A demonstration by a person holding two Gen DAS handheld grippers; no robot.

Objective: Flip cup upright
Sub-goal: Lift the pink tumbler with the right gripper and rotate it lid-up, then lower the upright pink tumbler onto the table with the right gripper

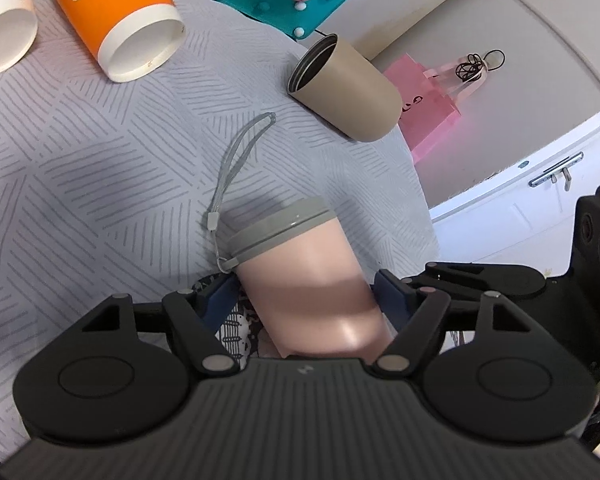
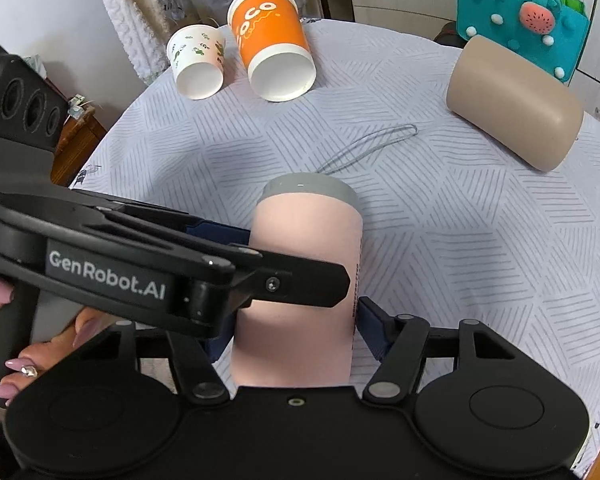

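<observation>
A pink cup (image 1: 312,292) with a grey lid (image 1: 278,226) and a grey wrist strap (image 1: 236,164) lies between both grippers, lid pointing away over the table. My left gripper (image 1: 304,292) is shut on its body, blue pads on both sides. In the right wrist view the pink cup (image 2: 304,280) sits between my right gripper's (image 2: 292,332) blue pads, which press its sides. The left gripper (image 2: 236,264) crosses in from the left and clamps the same cup.
On the round table's grey patterned cloth (image 2: 460,240) lie an orange paper cup (image 2: 274,40), a white leaf-print paper cup (image 2: 198,60) and a beige tumbler (image 2: 516,108), all on their sides. A teal felt bag (image 2: 520,16) stands at the far edge. A pink bag (image 1: 428,108) is on the floor.
</observation>
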